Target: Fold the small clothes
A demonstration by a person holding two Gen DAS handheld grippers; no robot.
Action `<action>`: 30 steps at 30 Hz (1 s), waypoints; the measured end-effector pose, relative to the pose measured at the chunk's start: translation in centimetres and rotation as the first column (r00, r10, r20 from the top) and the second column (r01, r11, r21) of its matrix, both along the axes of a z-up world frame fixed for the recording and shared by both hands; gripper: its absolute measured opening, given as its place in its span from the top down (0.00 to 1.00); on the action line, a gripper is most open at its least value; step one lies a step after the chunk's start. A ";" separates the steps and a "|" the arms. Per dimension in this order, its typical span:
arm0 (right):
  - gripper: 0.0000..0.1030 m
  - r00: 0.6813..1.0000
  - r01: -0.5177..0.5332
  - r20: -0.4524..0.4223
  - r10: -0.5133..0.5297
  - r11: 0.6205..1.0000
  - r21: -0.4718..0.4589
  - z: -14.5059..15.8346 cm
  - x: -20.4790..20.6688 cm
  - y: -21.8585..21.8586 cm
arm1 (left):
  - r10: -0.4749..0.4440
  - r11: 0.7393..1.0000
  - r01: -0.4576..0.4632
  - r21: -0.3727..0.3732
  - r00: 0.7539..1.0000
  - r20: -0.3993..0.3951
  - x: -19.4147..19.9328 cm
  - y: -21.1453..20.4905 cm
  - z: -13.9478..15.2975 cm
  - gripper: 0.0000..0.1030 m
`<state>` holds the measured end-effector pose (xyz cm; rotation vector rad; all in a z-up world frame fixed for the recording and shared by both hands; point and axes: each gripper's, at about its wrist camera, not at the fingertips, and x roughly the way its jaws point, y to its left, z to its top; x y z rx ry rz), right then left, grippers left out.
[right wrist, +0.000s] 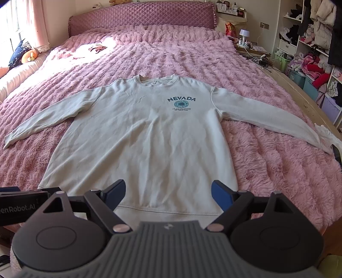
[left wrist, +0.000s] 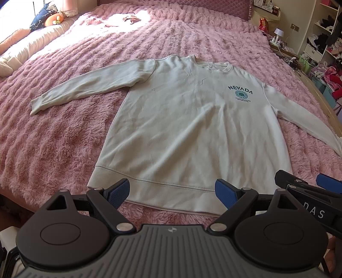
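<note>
A: Where was the sweatshirt [right wrist: 139, 136] found?

B: It was laid flat, print side up, on the pink blanket [right wrist: 267, 154], collar toward the headboard [right wrist: 141, 19] and hem nearest both grippers. Both sleeves were spread outward; the right cuff was recorded near the bed's right edge, beside a small white cloth [right wrist: 329, 134].

A: State of the claws?

B: The left gripper [left wrist: 172, 192] was noted with fingers spread wide and nothing between them, held over the hem. The right gripper [right wrist: 168, 193] was likewise spread and empty, also over the hem, close beside the left one.

A: Handling?

B: The fabric was judged soft, limp and fairly thick, light for its size. Sagging was expected if it were lifted by one point only. The plush pile was judged likely to drag at the cloth, so lifting was preferred over sliding. Good holds were judged to be the ribbed hem corners, the cuffs and the shoulder seams, where layers are doubled.

A: Anything in the way?

B: Nothing was seen lying on the garment. A small brown item [right wrist: 97, 48] was noted far up the bed in sunlight, well apart. Pillows [left wrist: 15, 51] lay along the left edge, and cluttered shelves [right wrist: 310, 42] stood beyond the right side. The right sleeve's nearness to the edge was flagged as the only concern.
</note>
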<state>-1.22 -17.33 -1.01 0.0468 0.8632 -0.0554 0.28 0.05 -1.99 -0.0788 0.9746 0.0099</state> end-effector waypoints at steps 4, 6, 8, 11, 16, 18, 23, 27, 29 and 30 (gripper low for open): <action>0.19 1.000 0.007 -0.007 -0.007 1.000 0.003 -0.1 0.4 -0.3 | -0.003 1.000 0.003 0.004 1.000 -0.010 0.4 -0.2 -0.2 0.00; 0.19 1.000 0.013 -0.010 -0.013 1.000 0.006 -0.3 0.5 -0.6 | -0.008 1.000 0.008 0.003 1.000 -0.013 0.7 -0.4 -0.3 0.00; 0.19 1.000 0.025 -0.007 -0.024 1.000 0.008 -0.4 0.8 -1.1 | -0.019 1.000 0.019 -0.001 1.000 -0.012 1.1 -0.8 -0.3 0.00; 0.19 0.998 0.066 0.014 -0.066 0.998 0.007 -0.5 1.4 -2.7 | -0.038 0.997 0.038 -0.065 0.999 0.003 1.9 -1.1 -0.3 0.09; 0.19 0.982 0.176 0.067 -0.175 0.984 -0.011 -0.7 2.7 -7.4 | -0.118 0.981 0.123 -0.150 0.992 0.037 4.0 -3.4 -0.4 0.11; 0.19 0.973 0.210 0.101 -0.209 0.978 -0.001 -0.9 2.9 -9.7 | -0.152 0.976 0.156 -0.149 0.988 0.040 4.9 -4.8 -0.6 0.11; 0.19 0.933 0.330 0.123 -0.339 0.940 0.092 -2.0 3.5 -16.5 | -0.255 0.950 0.259 -0.175 0.966 0.044 7.8 -9.3 -1.4 0.11; 0.19 0.882 0.444 0.153 -0.445 0.895 0.042 -3.5 4.5 -21.9 | -0.337 0.915 0.340 -0.217 0.940 0.051 10.6 -12.7 -2.4 0.11; 0.20 0.854 0.479 0.218 -0.472 0.878 0.026 -4.2 4.7 -24.4 | -0.369 0.897 0.374 -0.235 0.927 0.069 12.1 -14.5 -2.8 0.11; 0.20 0.833 0.499 0.261 -0.488 0.866 0.024 -4.6 4.7 -25.8 | -0.379 0.894 0.384 -0.232 0.923 0.068 12.8 -15.3 -3.0 0.11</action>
